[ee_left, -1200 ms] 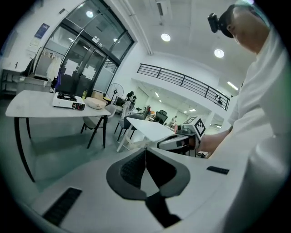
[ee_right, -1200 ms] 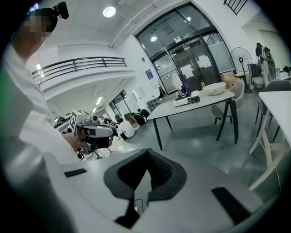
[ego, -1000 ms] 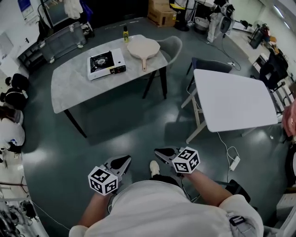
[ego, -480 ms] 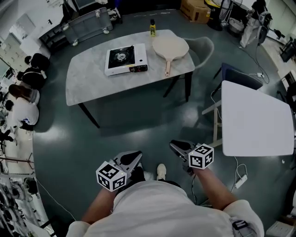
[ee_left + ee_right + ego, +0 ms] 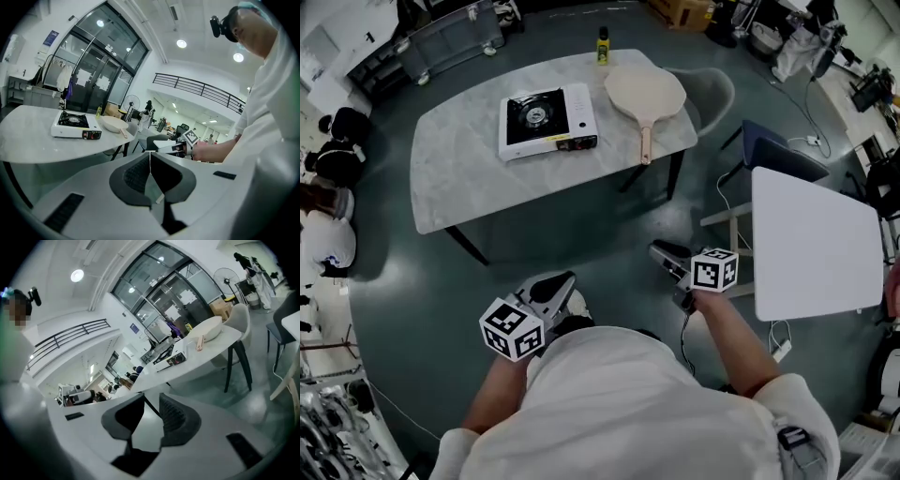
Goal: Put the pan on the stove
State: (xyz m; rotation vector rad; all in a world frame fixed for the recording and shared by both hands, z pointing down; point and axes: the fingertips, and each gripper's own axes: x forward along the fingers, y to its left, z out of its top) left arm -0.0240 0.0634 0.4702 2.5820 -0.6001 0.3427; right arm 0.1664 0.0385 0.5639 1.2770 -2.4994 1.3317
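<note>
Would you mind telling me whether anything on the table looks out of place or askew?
Nothing stands out: the stove sits flat on the table, the pan rests upright beside it, and the bottle stands upright.

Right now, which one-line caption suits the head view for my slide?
Person facing a table with stove and pan side by side; left gripper shut, right gripper with jaws opening, empty.

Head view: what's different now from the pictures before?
The person has stepped closer to the table, so it looks bigger. The right tool has moved forward, and its jaws are opening with nothing between them. Nothing was picked up or let go. The left tool stays shut and empty. The pan still lies beside the stove, untouched.
</note>
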